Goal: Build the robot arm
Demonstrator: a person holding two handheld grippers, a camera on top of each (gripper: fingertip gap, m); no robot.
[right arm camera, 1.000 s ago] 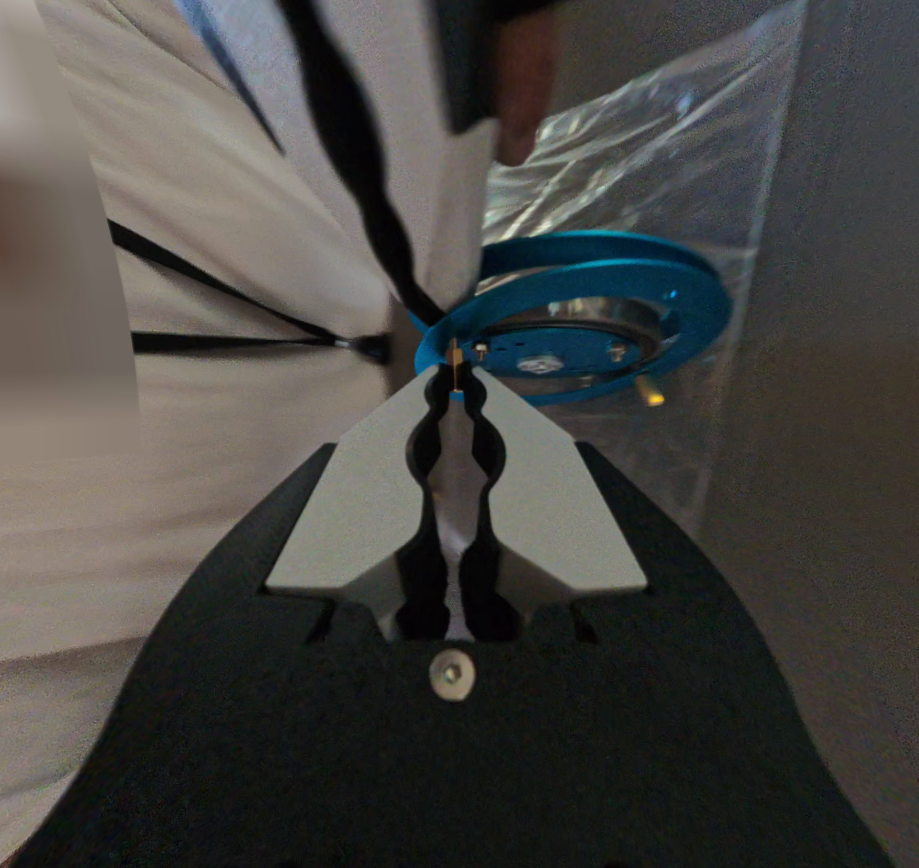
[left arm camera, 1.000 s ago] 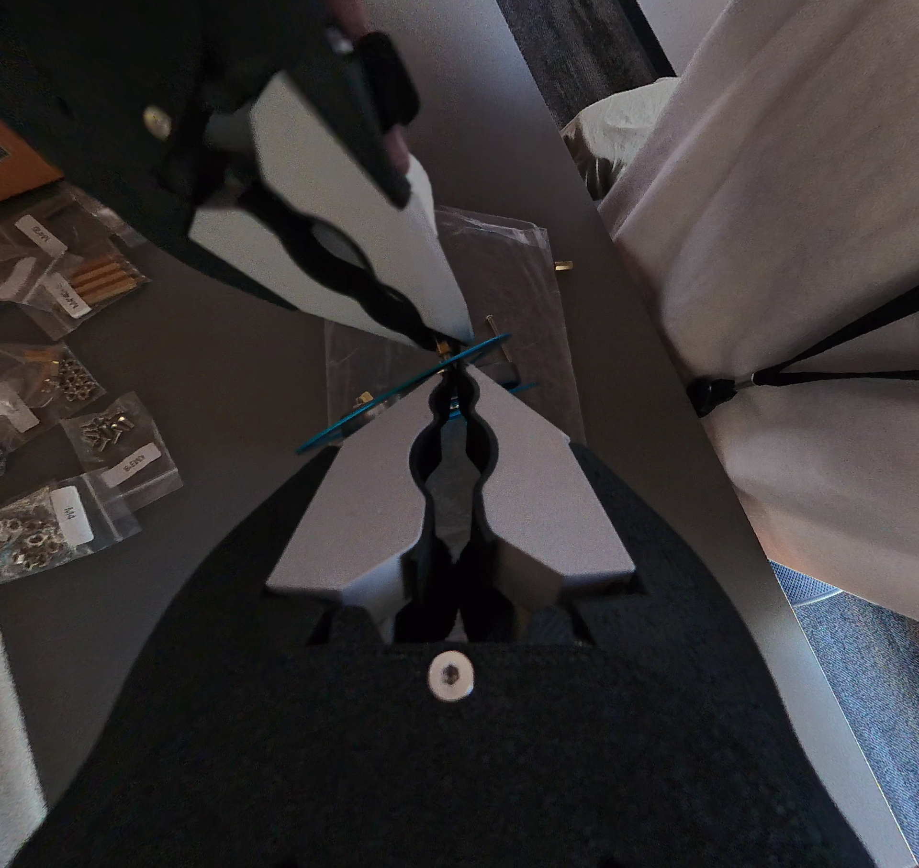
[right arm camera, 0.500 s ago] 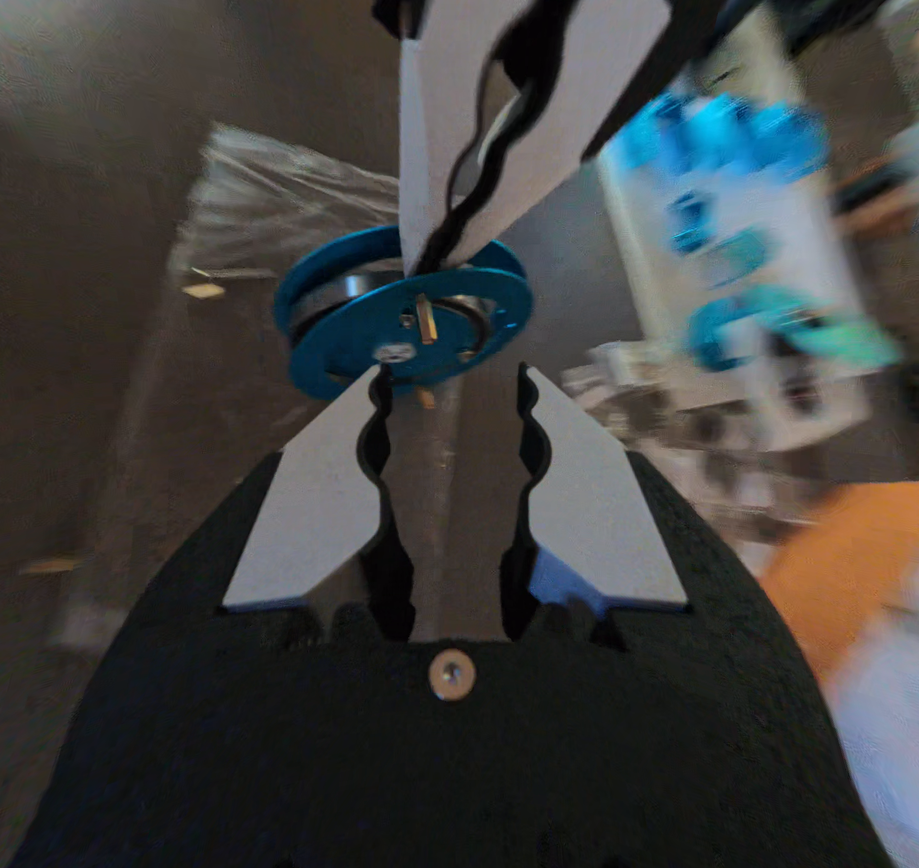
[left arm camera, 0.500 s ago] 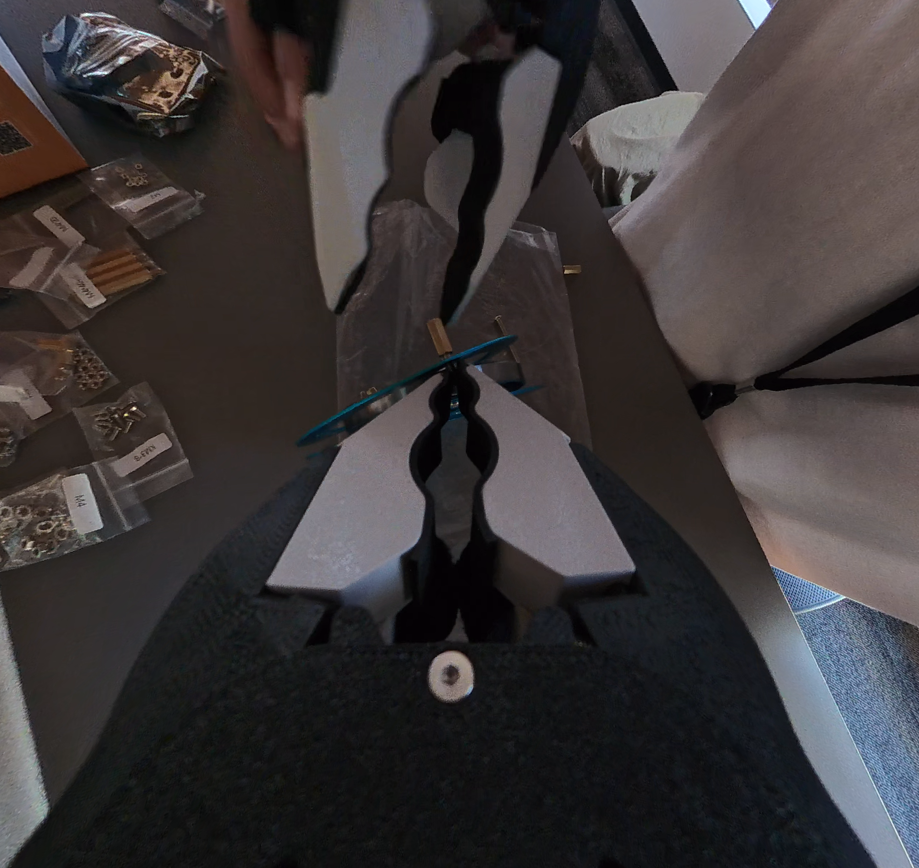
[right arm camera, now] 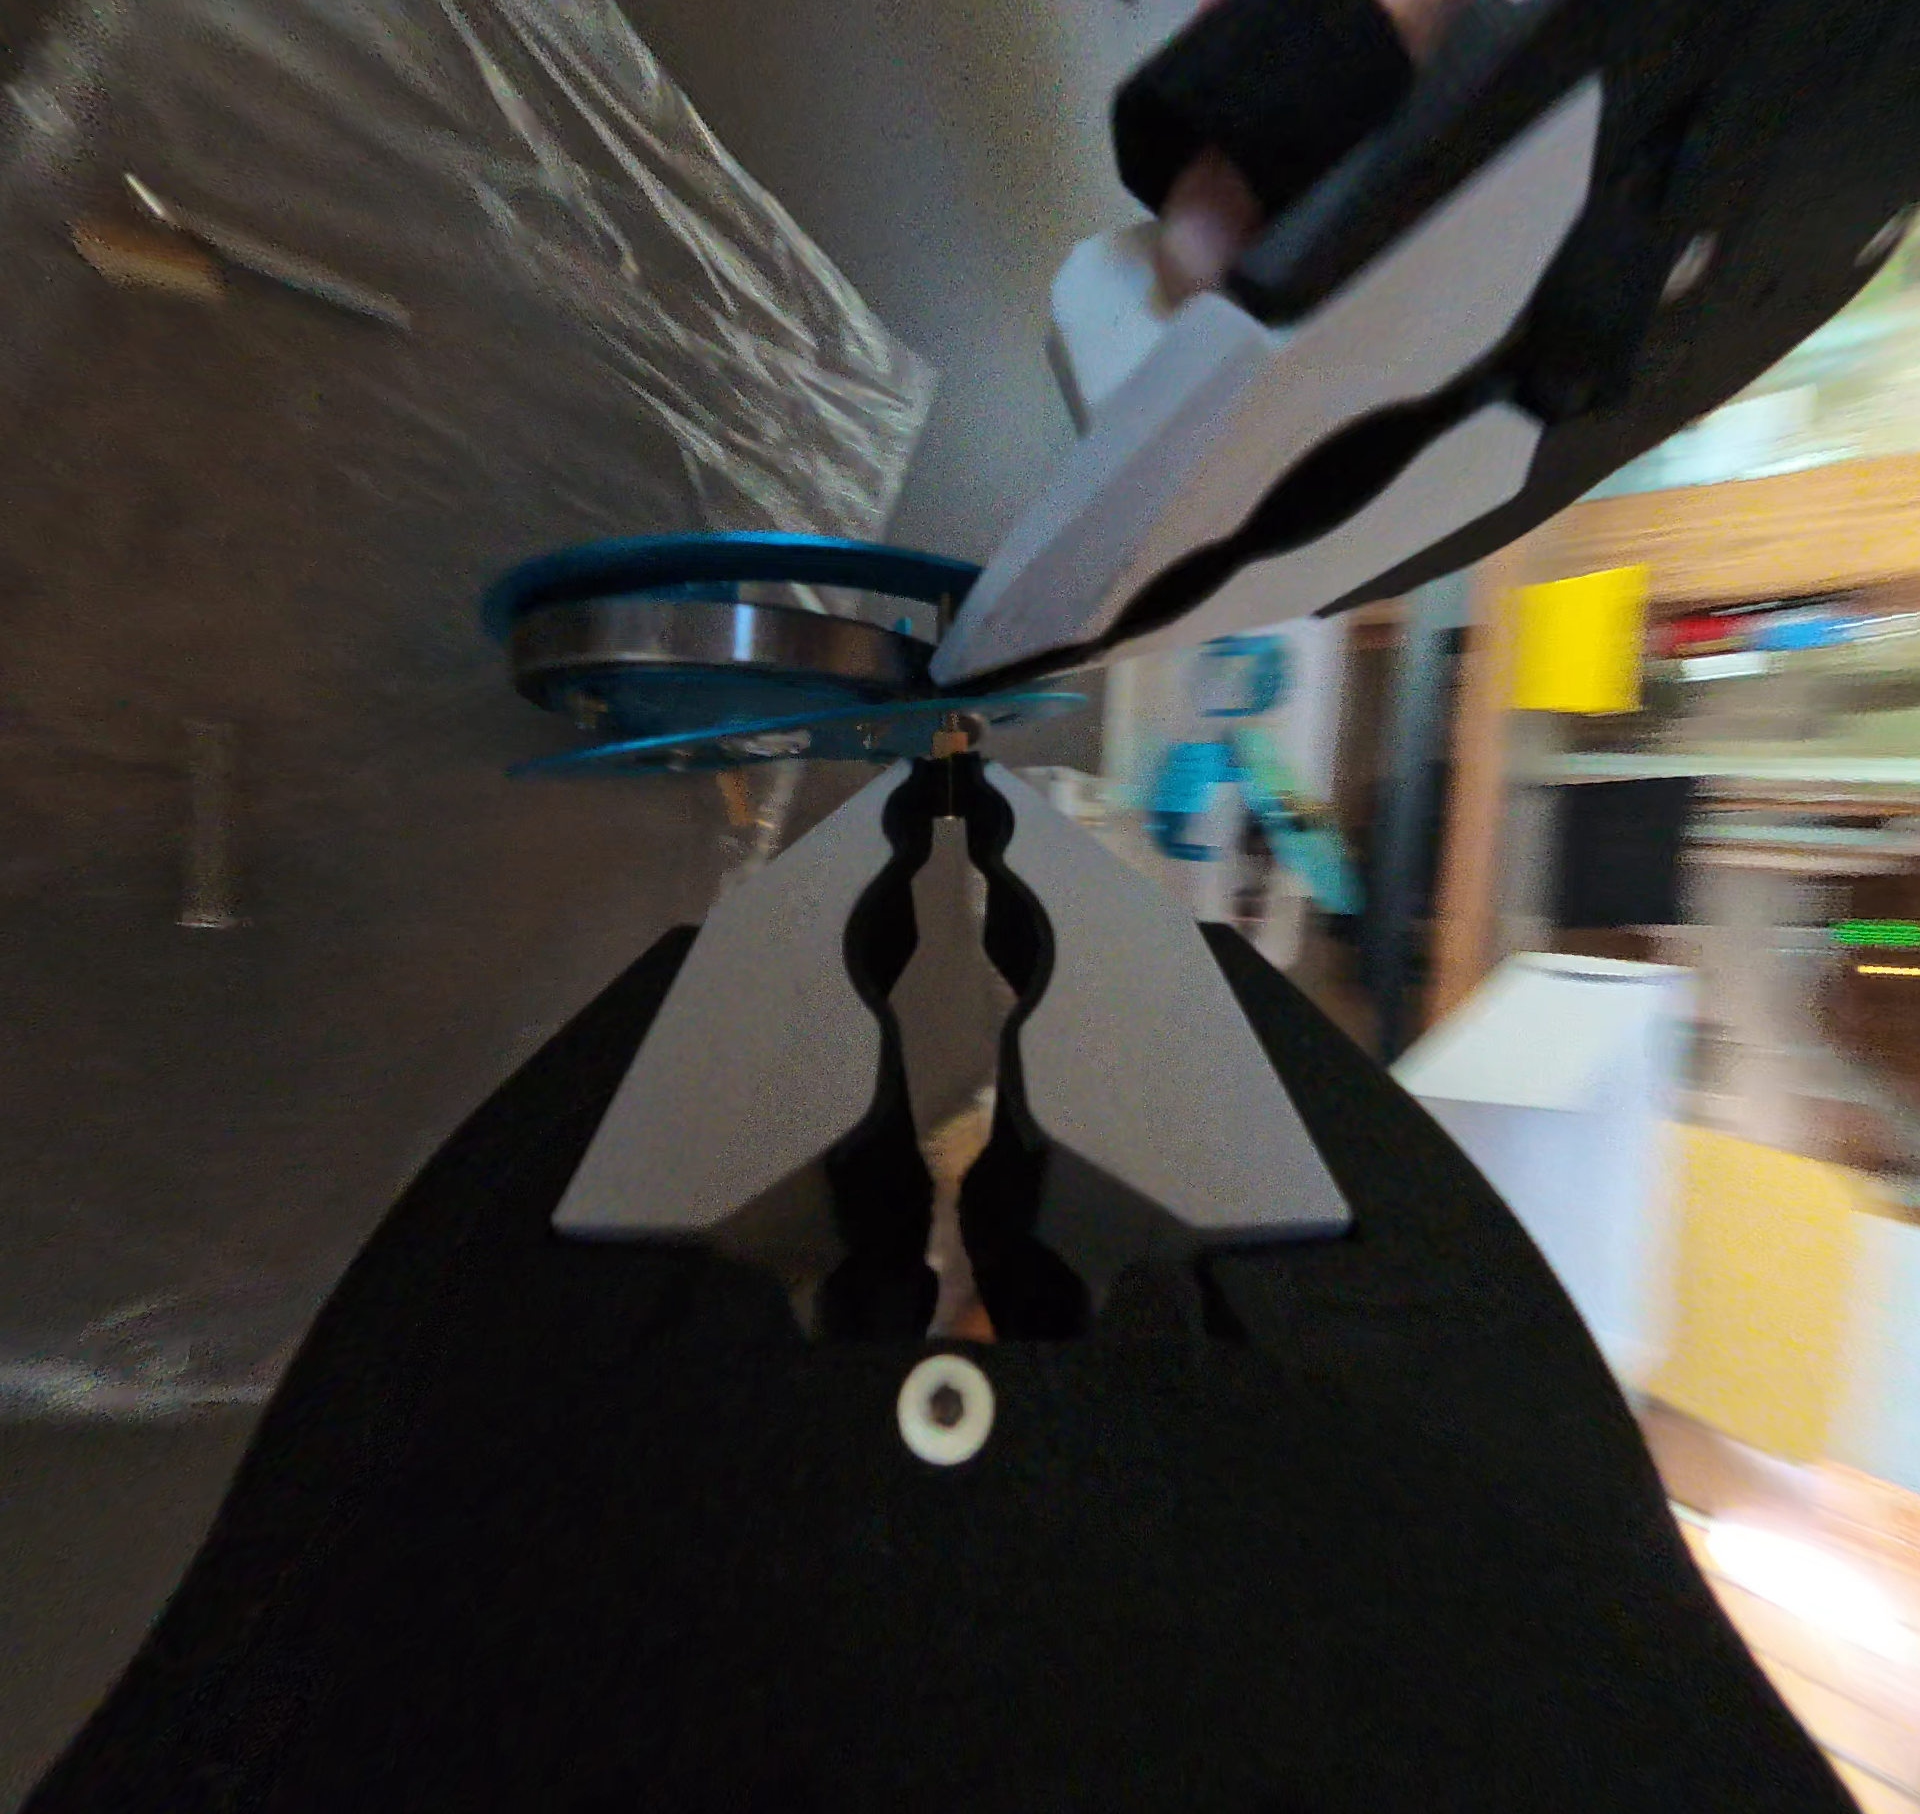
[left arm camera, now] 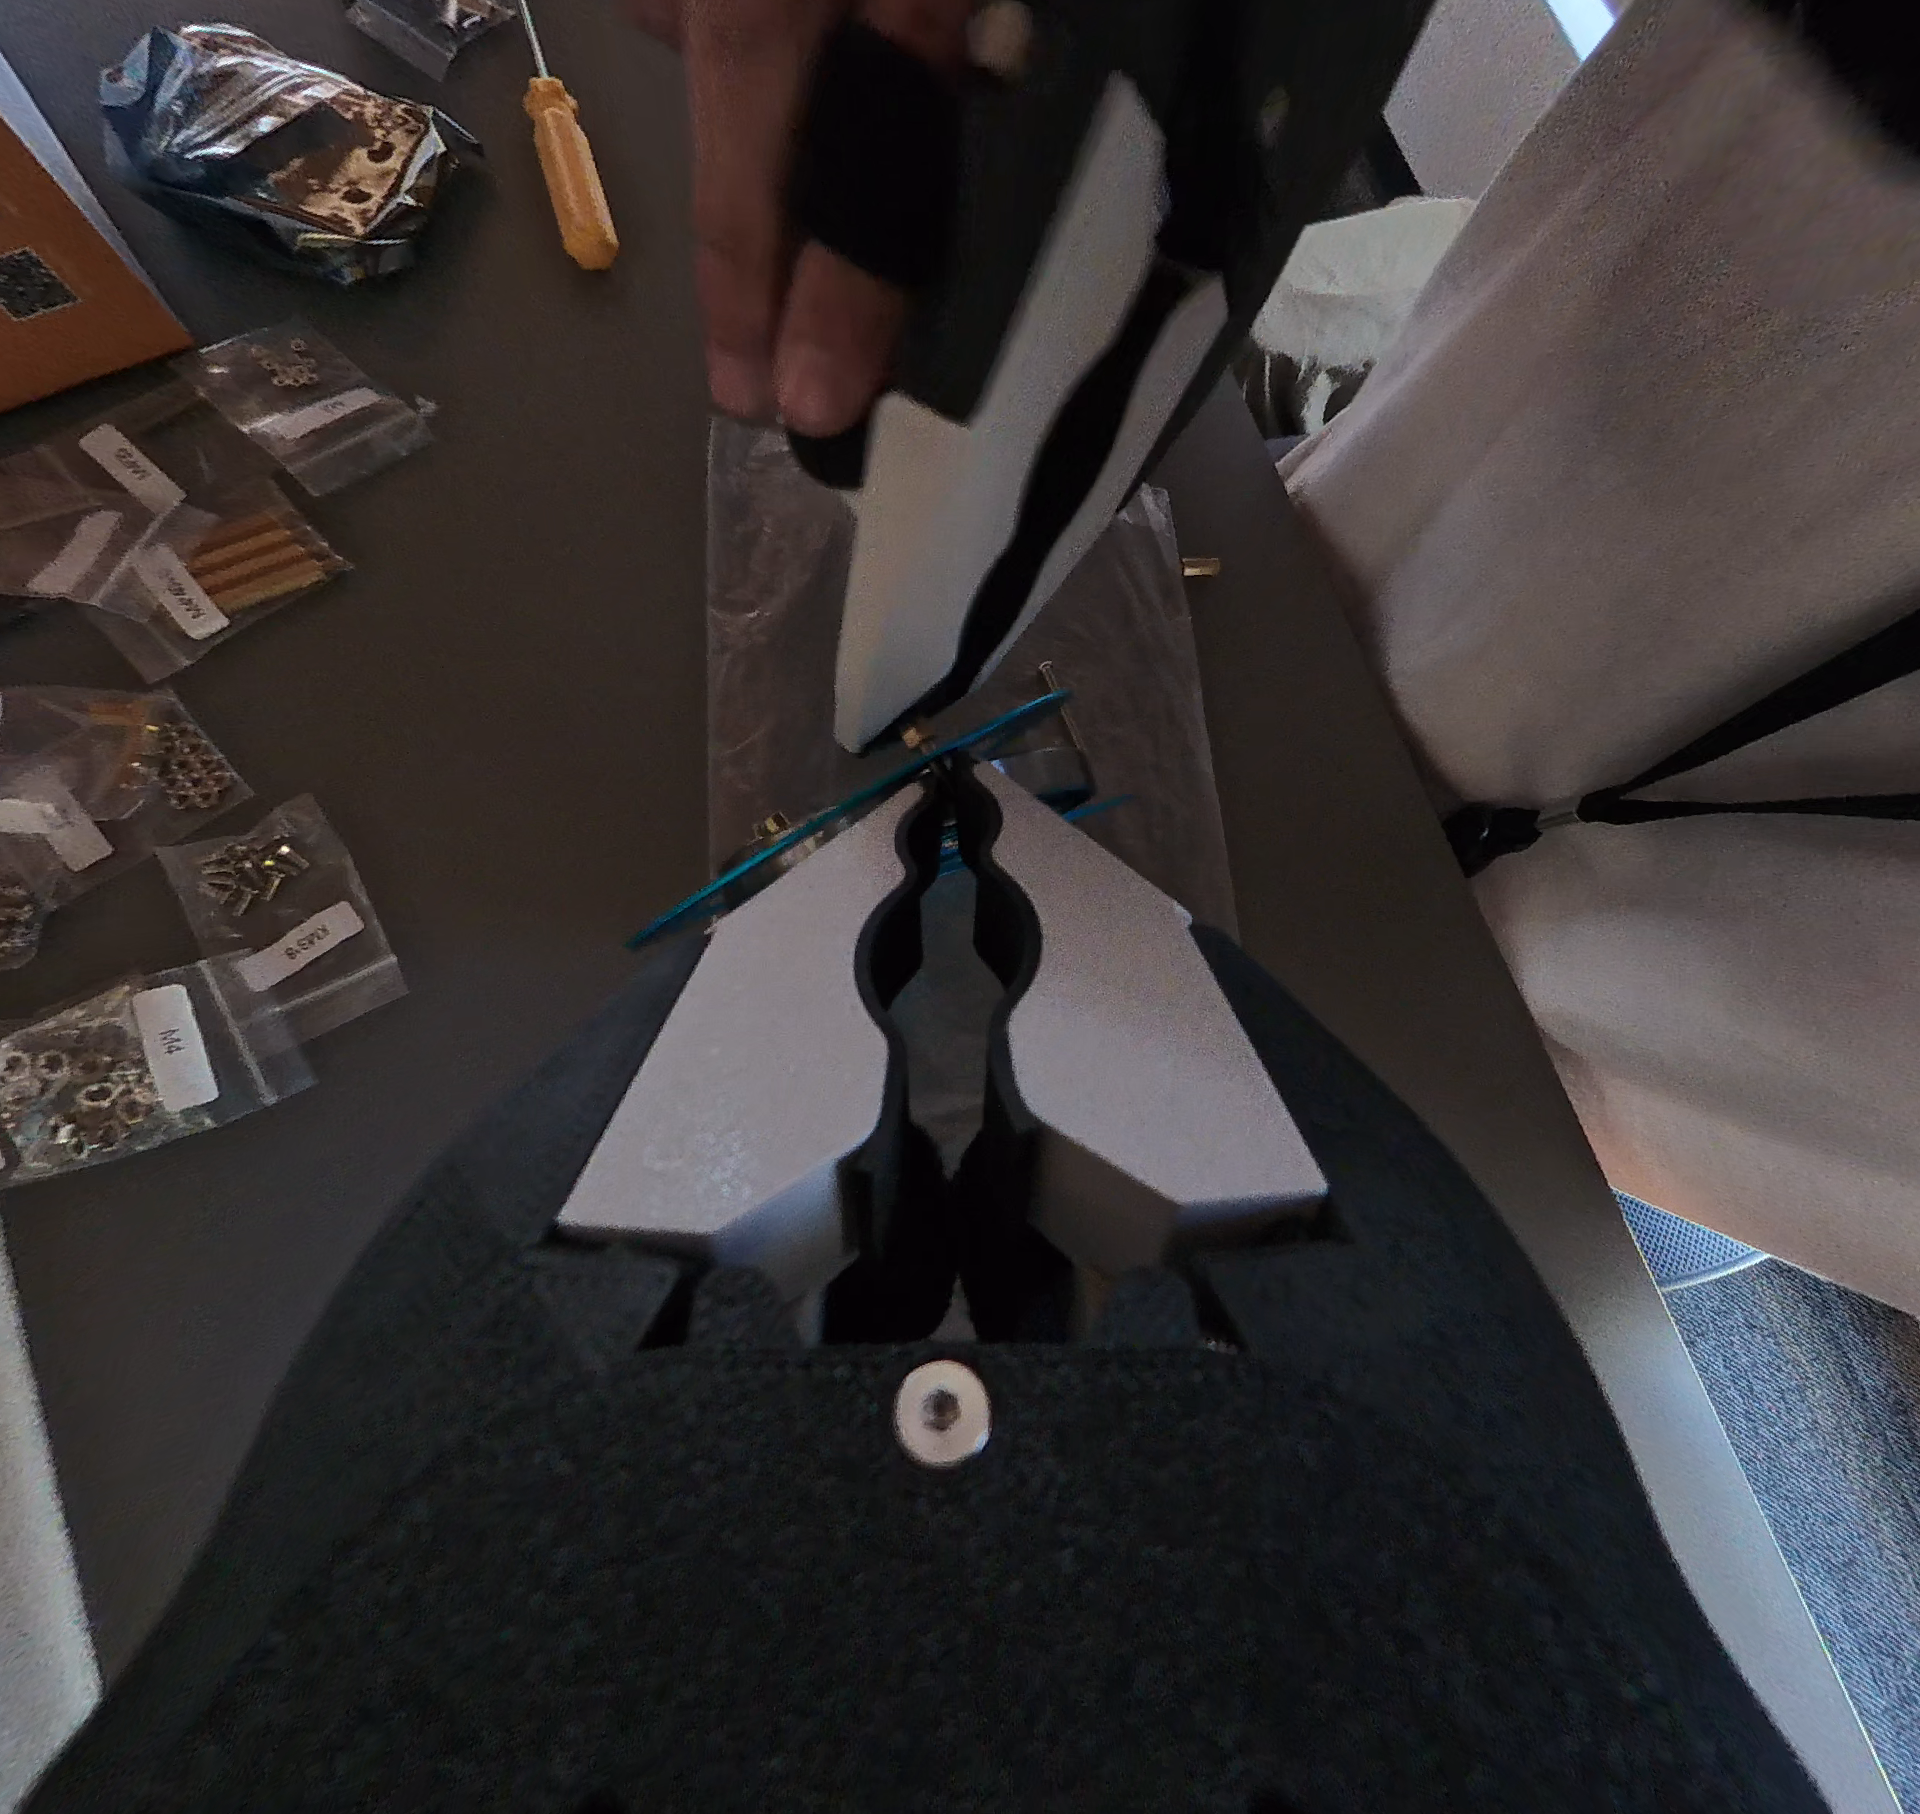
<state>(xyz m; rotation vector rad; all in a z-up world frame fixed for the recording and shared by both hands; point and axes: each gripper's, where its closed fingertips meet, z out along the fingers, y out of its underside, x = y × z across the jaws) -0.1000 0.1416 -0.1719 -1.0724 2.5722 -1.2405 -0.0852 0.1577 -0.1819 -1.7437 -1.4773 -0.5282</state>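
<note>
The dark bench [left arm camera: 499,704] carries a clear plastic sheet [left arm camera: 769,621] near its right edge; labelled hardware bags [left arm camera: 281,891] crowd the left. Blue disc assembly [right arm camera: 727,642] is held clear above the sheet. Left claw [left arm camera: 951,777] is clenched on the disc rim, steadying it. Right claw [right arm camera: 948,777] grips a small brass standoff [right arm camera: 948,748] at the disc face, presumably for fitting. Little open room remains between the claws.

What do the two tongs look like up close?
Both tongs, left tongs and right tongs, look alike: a rough black body with one silver screw in the middle, and two pale grey wedge fingers with wavy black inner edges. The hand wears a black fingerless glove.
</note>
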